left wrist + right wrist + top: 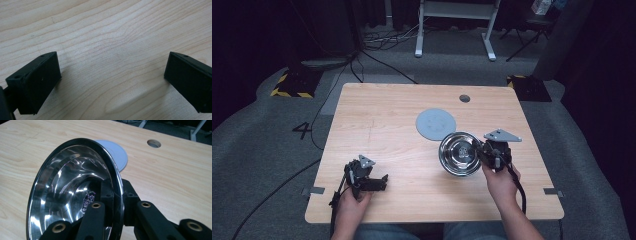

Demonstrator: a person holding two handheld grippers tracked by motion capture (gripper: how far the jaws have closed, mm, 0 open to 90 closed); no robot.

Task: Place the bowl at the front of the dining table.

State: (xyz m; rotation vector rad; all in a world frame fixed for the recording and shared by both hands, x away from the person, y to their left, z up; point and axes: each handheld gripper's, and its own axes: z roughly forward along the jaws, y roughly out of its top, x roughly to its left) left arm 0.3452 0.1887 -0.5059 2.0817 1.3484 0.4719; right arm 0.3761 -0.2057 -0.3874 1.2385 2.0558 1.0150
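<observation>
A shiny steel bowl [459, 153] is held tilted above the wooden table [387, 125], right of centre. My right gripper [484, 152] is shut on its right rim; in the right gripper view the bowl [70, 187] stands on edge with one jaw inside the rim and one outside, the gripper [117, 195] pinching the rim. A flat grey round disc [435, 123] lies on the table just behind the bowl, also seen as the disc [117, 153]. My left gripper [379, 183] rests low at the front left, open, jaws wide apart over bare wood [112, 62], gripper [112, 82].
A round cable hole [464, 98] sits near the table's far edge, also the hole [153, 143]. Beyond the table are grey floor, cables and a white desk frame [457, 30]. Yellow-black striped blocks [292, 85] lie on the floor at both far corners.
</observation>
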